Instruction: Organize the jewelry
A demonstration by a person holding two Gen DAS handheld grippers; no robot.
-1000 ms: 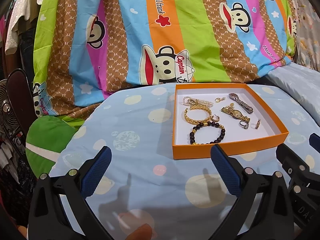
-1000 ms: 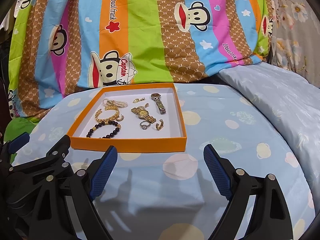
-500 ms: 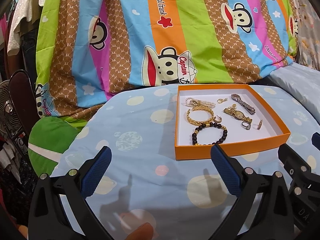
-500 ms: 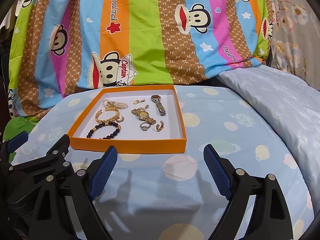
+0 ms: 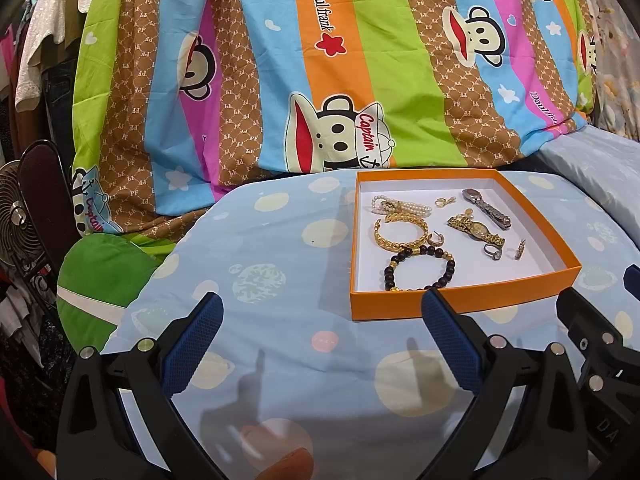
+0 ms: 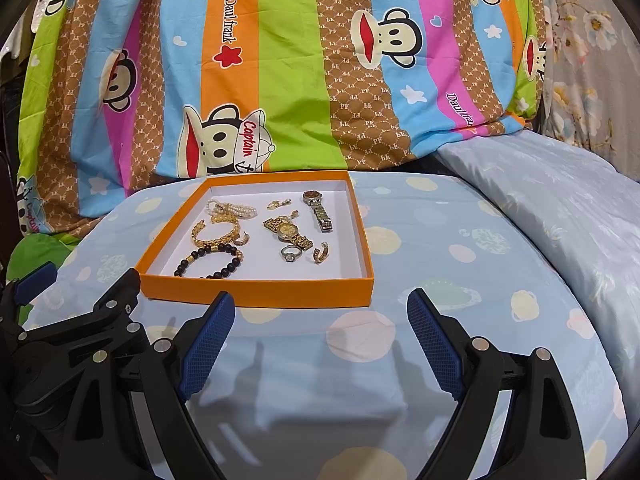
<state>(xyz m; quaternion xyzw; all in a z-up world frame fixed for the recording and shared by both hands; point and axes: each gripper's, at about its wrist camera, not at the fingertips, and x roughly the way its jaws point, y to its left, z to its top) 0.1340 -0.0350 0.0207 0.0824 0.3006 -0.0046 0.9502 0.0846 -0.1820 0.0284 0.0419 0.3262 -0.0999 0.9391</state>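
An orange box (image 5: 460, 298) (image 6: 256, 292) with a white floor sits on the blue spotted cloth. In it lie a black bead bracelet (image 5: 418, 270) (image 6: 208, 261), a gold bangle (image 5: 396, 232) (image 6: 216, 232), a pearl bracelet (image 5: 396, 206) (image 6: 232, 208), a gold watch (image 5: 476, 230) (image 6: 288, 232), a silver watch (image 5: 486, 208) (image 6: 318, 210), rings and earrings. My left gripper (image 5: 322, 332) is open and empty, near and left of the box. My right gripper (image 6: 320, 330) is open and empty, just before the box's front wall.
A striped cartoon-monkey sheet (image 5: 340, 80) (image 6: 300, 80) hangs behind the table. A pale blue quilt (image 6: 560, 208) lies at the right. A fan (image 5: 20, 216) and a green cushion (image 5: 100, 276) are at the left. Each gripper shows at the other view's edge.
Both views have shifted slightly; the box sits a little lower and nearer in the frames. Both grippers stay open and empty.
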